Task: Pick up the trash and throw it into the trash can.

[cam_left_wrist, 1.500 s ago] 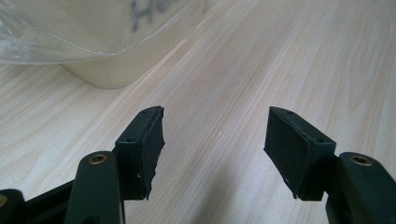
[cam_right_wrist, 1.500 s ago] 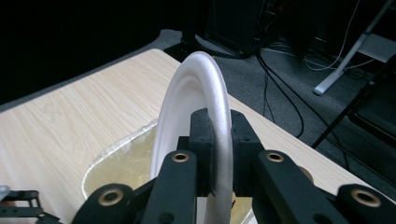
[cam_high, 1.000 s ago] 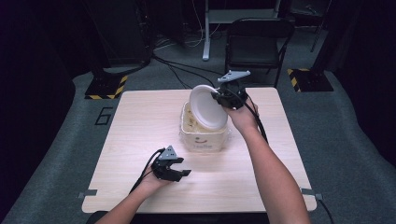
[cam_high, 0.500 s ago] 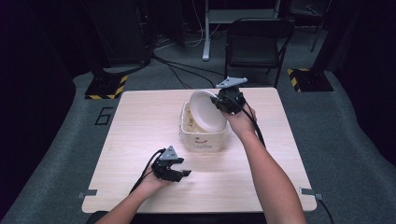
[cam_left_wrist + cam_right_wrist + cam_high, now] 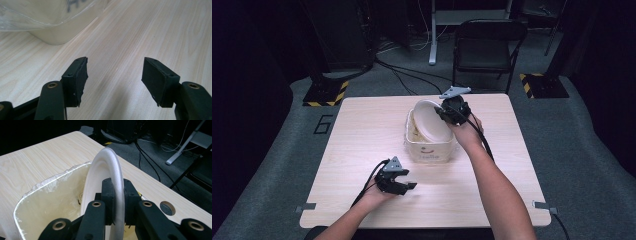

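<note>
Pale wooden surface [image 5: 362, 130] bearing a lined bin [image 5: 430, 147] at centre, right tool [image 5: 117, 202] clamped on a white plate's [image 5: 107, 167] rim, tilted over the bin's 1 o'clock edge: best lowered edge-first before release, left tool [image 5: 396, 181] idle at 7 o'clock, jaws apart.

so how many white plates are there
1. A single white plate is clamped on edge by the right gripper, tilted over the lined bin. More could lie inside the bin, hidden behind it.

Plate [image 5: 430, 120] over bin [image 5: 430, 149], mid-table [image 5: 352, 150].
</note>
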### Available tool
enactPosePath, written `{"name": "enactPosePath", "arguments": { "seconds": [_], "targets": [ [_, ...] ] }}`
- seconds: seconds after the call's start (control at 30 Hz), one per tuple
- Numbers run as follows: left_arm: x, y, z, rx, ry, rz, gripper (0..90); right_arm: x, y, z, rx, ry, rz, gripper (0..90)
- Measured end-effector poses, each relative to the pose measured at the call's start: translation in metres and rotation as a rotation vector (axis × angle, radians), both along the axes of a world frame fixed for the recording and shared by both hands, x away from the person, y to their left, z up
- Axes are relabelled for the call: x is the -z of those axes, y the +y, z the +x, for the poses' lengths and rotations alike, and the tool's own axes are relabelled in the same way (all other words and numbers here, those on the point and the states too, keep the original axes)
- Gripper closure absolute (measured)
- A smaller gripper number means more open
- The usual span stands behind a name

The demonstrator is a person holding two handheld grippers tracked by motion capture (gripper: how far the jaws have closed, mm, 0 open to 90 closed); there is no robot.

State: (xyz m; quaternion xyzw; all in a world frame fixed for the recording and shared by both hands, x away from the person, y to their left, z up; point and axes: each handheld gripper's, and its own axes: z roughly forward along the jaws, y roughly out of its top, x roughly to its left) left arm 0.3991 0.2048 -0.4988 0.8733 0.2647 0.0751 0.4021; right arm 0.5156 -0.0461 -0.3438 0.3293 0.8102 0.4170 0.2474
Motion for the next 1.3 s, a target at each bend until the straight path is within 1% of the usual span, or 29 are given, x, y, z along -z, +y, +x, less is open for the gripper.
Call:
{"name": "enactPosePath", "arguments": {
  "seconds": [0.07, 0.1, 0.2, 0.23, 0.3, 0.33, 0.37, 0.4, 0.43, 0.53, 0.63, 0.7, 0.73, 0.93, 0.97, 1.0, 1.03, 1.07, 1.1, 1.13, 1.2, 1.3],
  "targets": [
    [0.0, 0.0, 0.0, 0.0, 0.001, 0.001, 36.7, 0.002, 0.002, 0.0, -0.003, -0.002, -0.005, 81.9],
    [0.0, 0.0, 0.0, 0.004, 0.002, 0.001, 36.7, 0.004, 0.002, 0.001, -0.009, -0.012, -0.006, 81.8],
    [0.001, 0.0, 0.0, 0.003, 0.005, -0.002, 36.7, 0.01, 0.001, 0.002, 0.002, 0.004, -0.017, 80.3],
    [0.001, 0.0, 0.0, 0.004, 0.004, -0.001, 36.7, 0.012, 0.001, 0.002, 0.003, 0.001, -0.018, 77.8],
    [0.0, 0.0, 0.0, 0.006, 0.002, 0.004, 36.7, 0.015, -0.001, 0.003, 0.013, 0.011, 0.002, 74.4],
    [0.0, 0.0, 0.0, 0.006, 0.004, 0.003, 36.7, 0.016, -0.002, 0.003, 0.018, 0.025, 0.008, 72.9],
    [0.001, 0.0, 0.0, 0.004, 0.003, 0.001, 36.7, 0.016, -0.003, 0.003, 0.022, 0.027, 0.015, 70.7],
    [0.0, 0.0, 0.0, 0.005, 0.007, 0.003, 36.7, 0.017, -0.004, 0.003, 0.018, 0.018, 0.019, 67.5],
    [0.0, 0.0, 0.0, 0.005, 0.007, 0.003, 36.7, 0.017, -0.005, 0.002, 0.024, 0.028, 0.026, 65.1],
    [0.001, 0.0, 0.0, 0.005, 0.0, 0.004, 36.7, 0.016, -0.008, 0.001, 0.037, 0.029, 0.041, 57.8],
    [0.001, -0.001, 0.001, 0.005, 0.004, 0.002, 36.7, 0.014, -0.013, -0.001, 0.036, 0.022, 0.063, 54.1],
    [0.001, -0.001, 0.0, 0.003, 0.003, 0.003, 36.6, 0.013, -0.016, -0.005, 0.035, 0.015, 0.072, 50.9],
    [0.001, -0.001, 0.0, 0.003, 0.002, 0.004, 36.6, 0.012, -0.018, -0.008, 0.033, 0.015, 0.086, 49.9],
    [0.001, -0.001, 0.0, 0.005, 0.001, 0.013, 36.6, 0.011, -0.03, -0.022, 0.008, -0.001, 0.129, 48.2],
    [0.001, -0.001, 0.0, 0.005, -0.001, 0.014, 36.6, 0.012, -0.031, -0.024, 0.012, 0.005, 0.138, 47.8],
    [0.001, -0.002, 0.0, 0.006, -0.001, 0.015, 36.6, 0.013, -0.033, -0.026, 0.009, 0.001, 0.137, 47.4],
    [0.001, -0.002, 0.0, 0.006, -0.003, 0.011, 36.6, 0.013, -0.034, -0.028, 0.014, 0.006, 0.141, 47.2],
    [0.001, -0.002, 0.0, 0.006, -0.002, 0.012, 36.5, 0.014, -0.036, -0.031, 0.01, -0.003, 0.14, 47.2],
    [0.001, -0.002, 0.0, 0.006, -0.001, 0.019, 36.5, 0.014, -0.037, -0.033, 0.015, 0.003, 0.149, 47.0],
    [0.002, -0.003, 0.0, 0.003, -0.003, 0.013, 36.5, 0.015, -0.039, -0.035, 0.011, -0.002, 0.153, 46.9],
    [0.001, -0.003, 0.0, 0.008, -0.002, 0.017, 36.5, 0.016, -0.042, -0.039, 0.011, -0.003, 0.156, 46.9],
    [0.002, -0.003, 0.0, 0.003, 0.0, 0.019, 36.4, 0.018, -0.047, -0.043, 0.009, -0.005, 0.156, 45.9]
  ]
}}
